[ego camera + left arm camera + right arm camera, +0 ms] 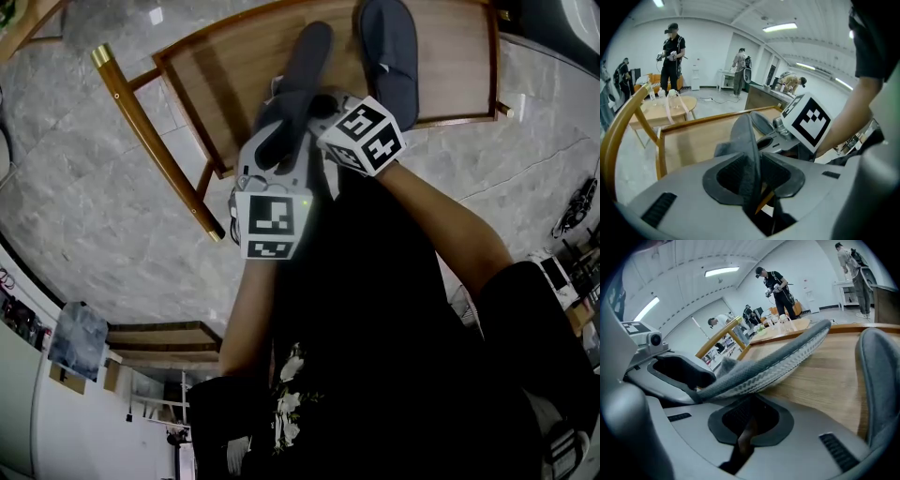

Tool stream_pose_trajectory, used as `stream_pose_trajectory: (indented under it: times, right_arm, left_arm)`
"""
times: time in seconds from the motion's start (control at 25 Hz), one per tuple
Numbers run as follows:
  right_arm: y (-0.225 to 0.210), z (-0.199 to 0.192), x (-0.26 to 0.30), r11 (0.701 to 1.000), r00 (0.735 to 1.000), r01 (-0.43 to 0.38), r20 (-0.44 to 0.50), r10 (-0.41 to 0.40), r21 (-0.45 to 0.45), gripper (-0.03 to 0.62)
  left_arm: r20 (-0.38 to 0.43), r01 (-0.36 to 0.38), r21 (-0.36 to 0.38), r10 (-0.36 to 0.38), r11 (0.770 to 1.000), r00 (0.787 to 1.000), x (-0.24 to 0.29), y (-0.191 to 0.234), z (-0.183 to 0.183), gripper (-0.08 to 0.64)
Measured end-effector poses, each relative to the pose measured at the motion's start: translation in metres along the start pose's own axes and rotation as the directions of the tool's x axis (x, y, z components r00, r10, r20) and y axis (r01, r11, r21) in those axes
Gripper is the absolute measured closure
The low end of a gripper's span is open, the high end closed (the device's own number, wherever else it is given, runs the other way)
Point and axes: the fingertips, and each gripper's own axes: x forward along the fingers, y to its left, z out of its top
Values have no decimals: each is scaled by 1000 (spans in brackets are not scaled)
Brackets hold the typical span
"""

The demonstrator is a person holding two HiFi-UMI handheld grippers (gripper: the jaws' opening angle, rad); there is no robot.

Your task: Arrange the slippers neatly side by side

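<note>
Gripping one grey slipper (302,75) by its heel end in the clenched left tongs (751,178), tipped on edge over the table (216,84) (probably for swinging it parallel to its mate). Leaving the second slipper (392,56) lying flat just beside it as the reference. Hovering the right tongs (747,423) under the raised sole, pressed together on nothing, seemingly for guiding.

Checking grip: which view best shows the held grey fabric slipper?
Left gripper view: the grey fabric slipper stands edgewise, clamped in the left gripper. Right gripper view shows its ridged sole; head view, its far end.
</note>
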Motion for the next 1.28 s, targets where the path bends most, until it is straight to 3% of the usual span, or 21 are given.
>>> stream_pose_trajectory:
  times: [0.24,0.44,0.68,0.8,1.0,1.08,1.16,1.28]
  right_arm:
    - [-5,-5,-32,1000,1000,-5,-4,5,31,594]
    - [-6,-12,-36,999,998,-53,-39,53,-7,594]
    - [2,-19,-49,985,984,-156,-100,148,-76,594]
    - [3,-22,-57,973,975,-195,-130,180,-120,594]
    - [-3,-26,-71,961,968,-222,-153,197,-167,594]
    - [-2,-24,-77,951,965,-241,-152,214,-193,594]
    - [-2,-22,-83,936,962,-259,-154,227,-239,594]
    - [-1,-19,-94,912,960,-274,-152,237,-306,594]
  left_arm:
    - [-6,-8,-141,8,990,1000,-4,-7,-3,417]
    - [22,-104,-242,113,965,993,-5,-4,-7,417]
    - [35,-176,-342,199,923,979,2,-17,-10,419]
    - [51,-182,-425,224,887,973,5,-23,-14,425]
    - [95,-172,-581,276,795,956,10,-29,-21,423]
    - [116,-167,-653,315,739,942,10,-25,-21,411]
    - [149,-149,-740,376,655,914,7,-18,-18,396]
    - [195,-81,-866,482,494,854,-1,-9,-16,390]
